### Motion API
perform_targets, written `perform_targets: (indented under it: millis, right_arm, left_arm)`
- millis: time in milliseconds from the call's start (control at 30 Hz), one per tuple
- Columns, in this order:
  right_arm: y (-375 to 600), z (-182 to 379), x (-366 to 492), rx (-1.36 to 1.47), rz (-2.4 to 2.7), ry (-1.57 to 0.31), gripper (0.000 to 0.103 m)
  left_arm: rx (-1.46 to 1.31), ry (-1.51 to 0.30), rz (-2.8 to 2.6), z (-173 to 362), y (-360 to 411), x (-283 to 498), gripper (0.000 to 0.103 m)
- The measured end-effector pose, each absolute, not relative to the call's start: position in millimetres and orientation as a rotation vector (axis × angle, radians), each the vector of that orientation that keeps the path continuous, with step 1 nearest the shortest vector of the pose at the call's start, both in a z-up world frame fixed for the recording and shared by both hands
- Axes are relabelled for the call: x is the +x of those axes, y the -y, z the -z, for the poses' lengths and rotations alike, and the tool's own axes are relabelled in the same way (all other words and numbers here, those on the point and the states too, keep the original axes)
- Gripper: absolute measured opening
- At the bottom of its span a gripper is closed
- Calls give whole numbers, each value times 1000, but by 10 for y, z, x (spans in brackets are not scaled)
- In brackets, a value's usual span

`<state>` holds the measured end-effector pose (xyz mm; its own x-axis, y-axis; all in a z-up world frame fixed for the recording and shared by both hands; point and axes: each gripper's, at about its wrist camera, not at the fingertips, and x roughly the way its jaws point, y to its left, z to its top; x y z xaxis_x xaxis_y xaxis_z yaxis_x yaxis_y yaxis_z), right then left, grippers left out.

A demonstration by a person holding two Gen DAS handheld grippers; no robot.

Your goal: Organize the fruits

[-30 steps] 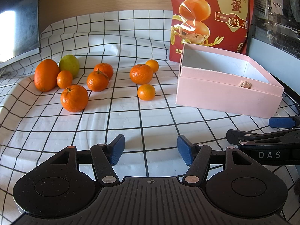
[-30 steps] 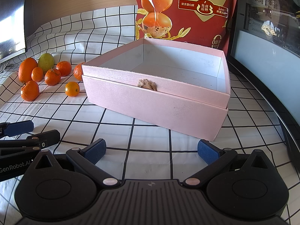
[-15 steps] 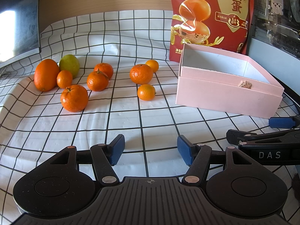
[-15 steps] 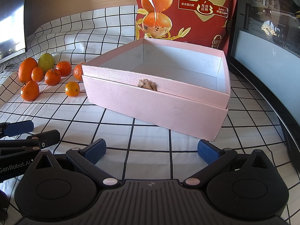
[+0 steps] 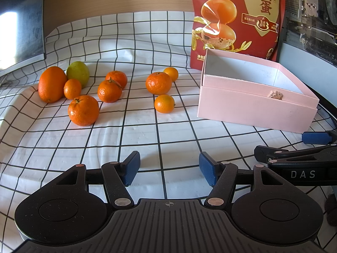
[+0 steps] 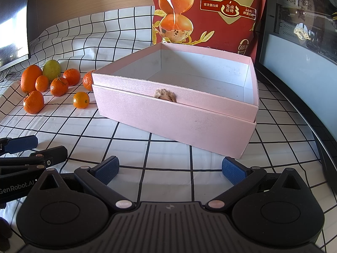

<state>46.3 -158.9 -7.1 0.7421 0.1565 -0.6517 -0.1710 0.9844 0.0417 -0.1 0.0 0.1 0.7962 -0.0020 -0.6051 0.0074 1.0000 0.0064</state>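
Observation:
Several oranges and mandarins lie loose on the checked cloth, among them a large orange (image 5: 52, 84), a mandarin (image 5: 83, 110), another mandarin (image 5: 158, 83) and a small one (image 5: 164, 103). A green fruit (image 5: 78, 73) sits behind them. An open pink box (image 5: 252, 107) (image 6: 168, 113) stands empty to the right. My left gripper (image 5: 169, 168) hovers open over bare cloth, well short of the fruit. My right gripper (image 6: 170, 168) is open just before the box's front corner, nothing between its fingers.
A tall red snack bag (image 5: 238, 19) stands behind the box. A dark monitor (image 5: 21, 21) is at the far left, a computer case (image 6: 301, 16) at the right. The table's dark rim (image 6: 316, 126) curves along the right side. The checked cloth (image 5: 137, 139) covers the table.

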Motion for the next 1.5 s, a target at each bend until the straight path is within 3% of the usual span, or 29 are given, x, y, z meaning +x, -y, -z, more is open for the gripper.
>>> perform_targets:
  millis: [367,567,667,733,867,1167,1500]
  right_arm:
    - [1560,40,543,-47,-230,-791,103]
    - [1602,-27,536,-63,-244,-879,103]
    - [1582,-61,512,-72,-242,-906,103]
    - [1518,-118,547,-71,-249,-945,91]
    - [1158,-372,430,-59,-373,-865,91]
    - [351,-534,344,-157,-481,-769,91]
    - [332,-368,200,-205,-496,-811,91]
  left_arm:
    - [-58,-658,-15,-217,-260,-219,64]
    - [-55,-578,-299,-734,-1015,-850,64]
    - [-129,-637,-493,-774,-1490,-1117,64]
    - [-243,-716,-564,-727,-1797,-1236,64]
    - [-438,-726,-586,-678,-2180,-1369,65]
    - [-397,-724,-544,-643,-2175,-1245,70]
    - [-358,-807,-440,-489,-2122,-878,67]
